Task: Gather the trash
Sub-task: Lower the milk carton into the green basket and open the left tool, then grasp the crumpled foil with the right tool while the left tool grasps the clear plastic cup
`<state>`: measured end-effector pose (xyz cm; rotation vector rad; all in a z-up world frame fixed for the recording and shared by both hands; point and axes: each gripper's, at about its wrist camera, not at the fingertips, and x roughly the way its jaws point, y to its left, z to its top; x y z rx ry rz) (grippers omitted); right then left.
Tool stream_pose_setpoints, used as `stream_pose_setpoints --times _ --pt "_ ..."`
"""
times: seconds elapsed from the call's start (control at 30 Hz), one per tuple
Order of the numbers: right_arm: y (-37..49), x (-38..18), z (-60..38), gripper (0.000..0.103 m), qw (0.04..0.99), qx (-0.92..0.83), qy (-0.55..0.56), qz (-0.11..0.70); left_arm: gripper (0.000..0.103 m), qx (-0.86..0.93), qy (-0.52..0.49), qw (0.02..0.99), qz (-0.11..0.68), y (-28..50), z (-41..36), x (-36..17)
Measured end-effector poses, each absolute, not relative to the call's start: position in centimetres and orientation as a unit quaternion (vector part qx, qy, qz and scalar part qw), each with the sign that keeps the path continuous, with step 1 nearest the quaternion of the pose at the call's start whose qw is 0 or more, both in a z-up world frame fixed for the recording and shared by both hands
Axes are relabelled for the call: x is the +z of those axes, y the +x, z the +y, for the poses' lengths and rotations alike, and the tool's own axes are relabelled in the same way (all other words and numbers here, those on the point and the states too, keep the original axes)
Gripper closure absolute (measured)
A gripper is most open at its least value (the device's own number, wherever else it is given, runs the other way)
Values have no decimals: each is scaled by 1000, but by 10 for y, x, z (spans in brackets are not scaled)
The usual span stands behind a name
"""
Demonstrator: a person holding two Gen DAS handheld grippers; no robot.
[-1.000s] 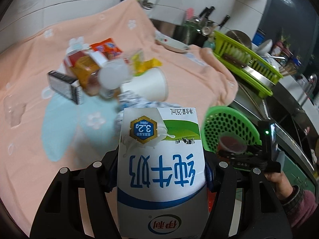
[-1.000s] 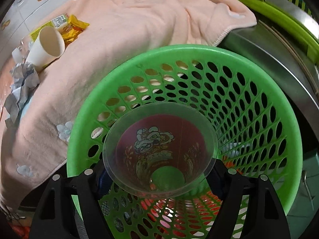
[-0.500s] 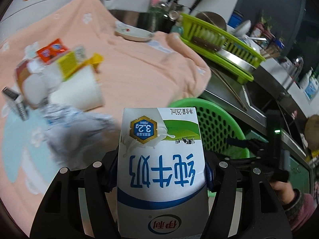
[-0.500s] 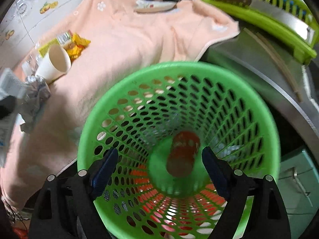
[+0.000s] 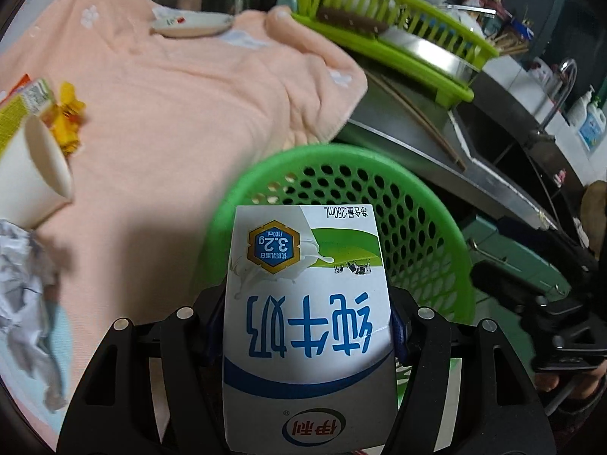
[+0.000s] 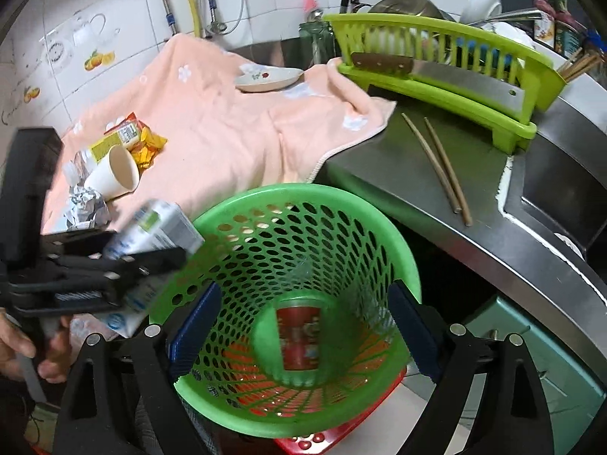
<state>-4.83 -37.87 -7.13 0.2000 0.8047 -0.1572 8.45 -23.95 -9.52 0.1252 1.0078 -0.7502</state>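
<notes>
- Here, the left gripper (image 5: 307, 326) was clamped on a white-and-blue milk carton (image 5: 307, 303), its printing upside down in the left wrist view, held at the near rim of the perforated green plastic basket (image 5: 428, 227).
- The right gripper (image 6: 303, 326) stood with its blue-padded jaws wide apart and nothing between them, above the basket's (image 6: 265, 204) mouth.
- A red printed clear plastic cup (image 6: 298, 337) lay on its side at the basket's bottom.
- On the peach flowered towel (image 6: 227, 129) remained a white paper cup (image 6: 114, 176) on its side, crumpled silver foil (image 6: 85, 204) just beside it, and yellow snack wrappers (image 6: 146, 148) behind the cup.
- A shallow ceramic dish (image 6: 267, 77) rested at the towel's far edge.
- Two wooden chopsticks (image 6: 440, 167) lay on the steel counter (image 6: 379, 174), near a lime-green dish rack (image 6: 436, 87).
</notes>
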Motion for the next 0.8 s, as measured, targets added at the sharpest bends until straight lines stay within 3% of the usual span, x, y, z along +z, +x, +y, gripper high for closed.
stream_pose_setpoints --times 0.1,0.2,0.37,0.8 --pt "-52 -72 -383 17 912 -78 105 388 37 -355 62 802 477 84 -247 -101" --pt "-52 -75 -386 17 912 -79 111 388 27 -358 60 800 477 82 -248 -102" --pt "-50 -74 -383 17 912 -76 109 387 22 -367 56 804 465 79 -244 -94" --pt "-27 -55 -331 16 922 -13 94 374 22 -304 15 854 422 72 -148 -53"
